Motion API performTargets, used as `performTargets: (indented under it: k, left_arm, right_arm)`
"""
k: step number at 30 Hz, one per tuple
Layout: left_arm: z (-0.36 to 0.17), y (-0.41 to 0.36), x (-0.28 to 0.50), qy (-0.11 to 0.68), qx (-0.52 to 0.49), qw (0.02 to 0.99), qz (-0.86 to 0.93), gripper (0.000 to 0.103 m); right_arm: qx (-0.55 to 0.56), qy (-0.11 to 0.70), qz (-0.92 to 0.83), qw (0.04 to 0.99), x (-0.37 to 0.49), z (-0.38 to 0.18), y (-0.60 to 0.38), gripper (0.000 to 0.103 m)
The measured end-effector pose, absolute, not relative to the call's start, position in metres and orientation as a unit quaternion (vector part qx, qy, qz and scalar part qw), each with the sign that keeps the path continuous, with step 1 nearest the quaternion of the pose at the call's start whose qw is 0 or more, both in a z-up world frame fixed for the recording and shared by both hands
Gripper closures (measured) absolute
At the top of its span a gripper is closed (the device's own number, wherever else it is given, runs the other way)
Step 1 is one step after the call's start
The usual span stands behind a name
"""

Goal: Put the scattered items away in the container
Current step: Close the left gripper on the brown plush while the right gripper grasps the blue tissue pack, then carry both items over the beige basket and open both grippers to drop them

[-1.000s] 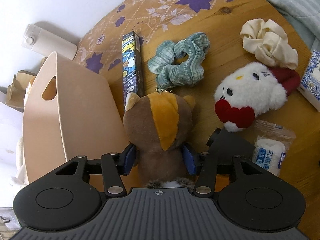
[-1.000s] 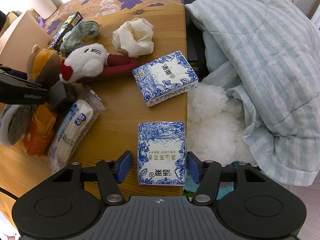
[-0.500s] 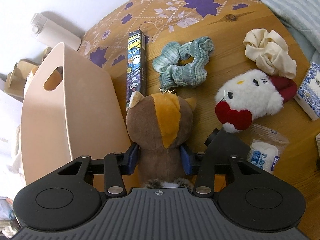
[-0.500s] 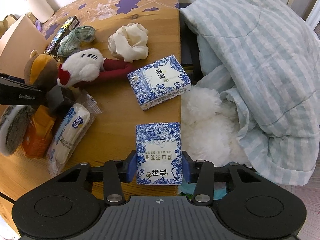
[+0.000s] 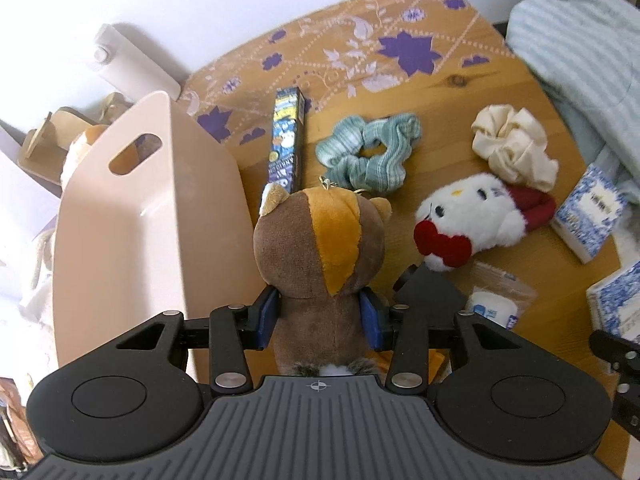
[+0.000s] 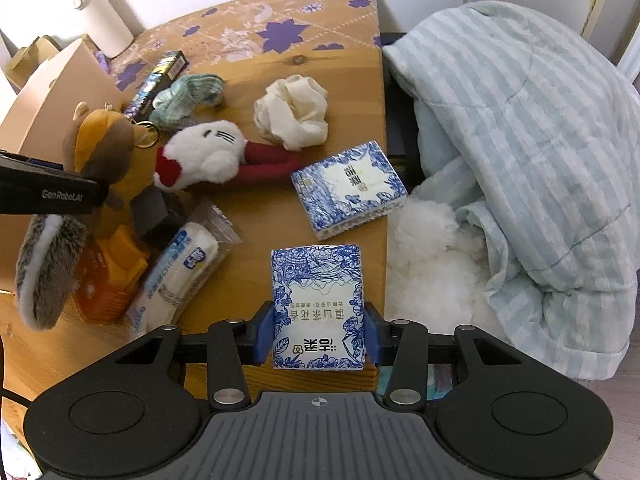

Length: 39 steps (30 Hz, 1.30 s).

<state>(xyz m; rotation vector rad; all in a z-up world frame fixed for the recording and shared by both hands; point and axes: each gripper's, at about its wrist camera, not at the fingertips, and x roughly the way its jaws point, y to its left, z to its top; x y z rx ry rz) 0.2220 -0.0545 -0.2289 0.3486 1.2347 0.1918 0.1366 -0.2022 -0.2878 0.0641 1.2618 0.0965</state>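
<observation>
Left claw (image 5: 320,316): blue pads clamped on the waist of the brown-and-orange plush squirrel (image 5: 320,248), head pointing to 12 o'clock in the left wrist view.
Right claw (image 6: 318,334): pads pressed on both long sides of a blue-and-white floral tissue pack (image 6: 318,308), at the table's near edge.
Squirrel, handling: soft, light, squashes under the pads; the narrow waist looks the surest hold; the grey tail (image 6: 40,268) dangles and could snag.
Tissue pack, handling: light, slick wrapper, sides dent; a mid-length grip seems best.
Container: beige plastic bin with cut-out handle (image 5: 132,220), at 10 o'clock, just beside the squirrel.
Mid table: white plush cat with red bow (image 5: 468,220) at 2 o'clock; second tissue pack (image 6: 348,188); wrapped white roll (image 6: 180,276).
Far: green striped scrunchie (image 5: 368,152), cream scrunchie (image 5: 512,148), dark printed carton (image 5: 286,136), at 12 to 1 o'clock.
Judgement: both loads gripped, neither binned yet.
</observation>
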Motion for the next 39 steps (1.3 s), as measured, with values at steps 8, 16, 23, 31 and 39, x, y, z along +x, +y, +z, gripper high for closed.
performTargets:
  k: [8, 16, 23, 31, 39]
  left_arm:
    - [-0.184, -0.052, 0.203, 0.546, 0.141, 0.821, 0.089, 0.059]
    - [-0.123, -0.028, 0.183, 0.494, 0.119, 0.852, 0.121, 0.059]
    - [-0.09, 0.025, 0.166, 0.473, 0.087, 0.86, 0.173, 0.059]
    - [-0.089, 0.097, 0.149, 0.481, 0.044, 0.848, 0.219, 0.059]
    - [-0.115, 0.149, 0.145, 0.511, 0.015, 0.836, 0.199, 0.059]
  right_arm:
    - [0.04, 0.574, 0.054, 0.816, 0.129, -0.266, -0.197, 0.062]
    - [0.036, 0.524, 0.106, 0.844, 0.135, -0.212, -0.163, 0.062]
    - [0.02, 0.477, 0.169, 0.862, 0.153, -0.175, -0.111, 0.062]
    - [0.0, 0.461, 0.224, 0.859, 0.17, -0.159, -0.043, 0.062]
    - [-0.024, 0.481, 0.233, 0.845, 0.181, -0.171, 0.021, 0.062]
